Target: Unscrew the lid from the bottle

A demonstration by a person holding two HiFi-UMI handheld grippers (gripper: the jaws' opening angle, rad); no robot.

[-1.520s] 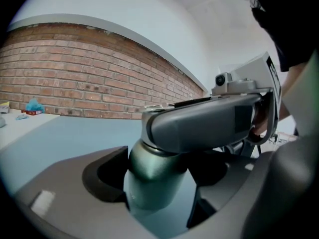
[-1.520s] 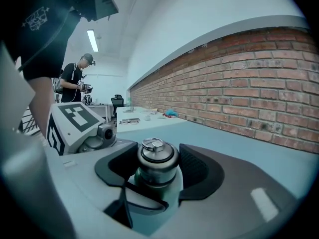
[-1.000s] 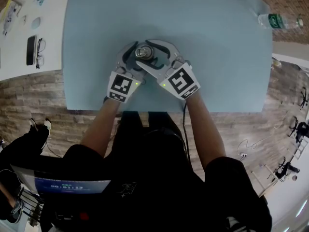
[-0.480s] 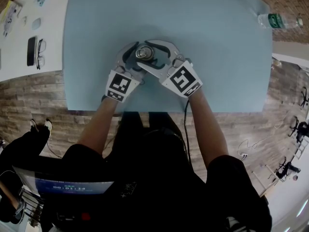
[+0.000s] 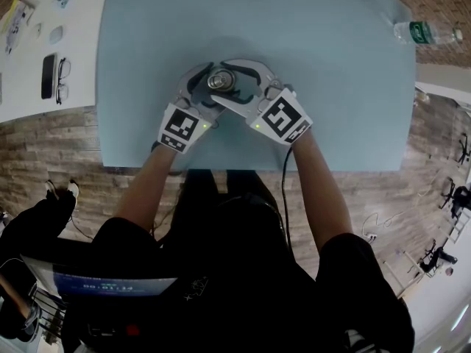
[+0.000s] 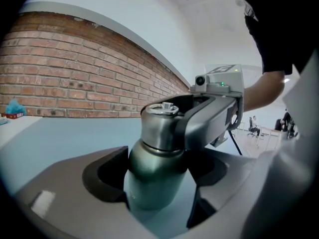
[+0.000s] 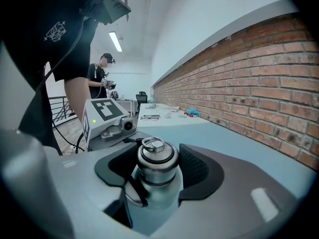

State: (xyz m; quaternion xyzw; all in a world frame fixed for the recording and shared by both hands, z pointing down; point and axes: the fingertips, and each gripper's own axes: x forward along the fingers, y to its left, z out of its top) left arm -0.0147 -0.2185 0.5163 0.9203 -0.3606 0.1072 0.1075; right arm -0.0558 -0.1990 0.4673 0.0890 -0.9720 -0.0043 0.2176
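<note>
Room: brick wall behind, brick-pattern floor below.

1. Blue table (image 5: 331,87). It fills the head view from 9 to 3 o'clock. You stand at its 6 o'clock edge, so the work sits close to your body.
2. White desk (image 5: 29,57), at 10 o'clock. It holds things that play no part in the job.
3. Left gripper (image 6: 155,171). It comes in from 7 o'clock and sits low. Its jaws are spread wide and clamped on the body of the bottle (image 6: 149,188). Its likely purpose is to anchor the bottle so the body cannot turn with the cap.
4. Right gripper (image 7: 155,171). It comes in from 5 o'clock and sits higher, crossing above the left one. Its jaws are clenched on the lid (image 7: 156,158), one pad at 3 o'clock and the other at 9. This looks like the turning hand.
5. Bottle: dark metal, upright on the table, a little toward 6 o'clock from the table's centre and inside both sets of jaws.
6. Lid: steel, seated on the neck with no gap showing. You have probably not loosened it much, if at all.
7. Plastic bottle (image 5: 423,32), lying at the table's 2 o'clock corner, well apart.
8. Phone (image 5: 47,76) and glasses (image 5: 62,79), side by side on the white desk.
9. Loop (image 7: 152,144) on the lid's top, left free above the pads.
</note>
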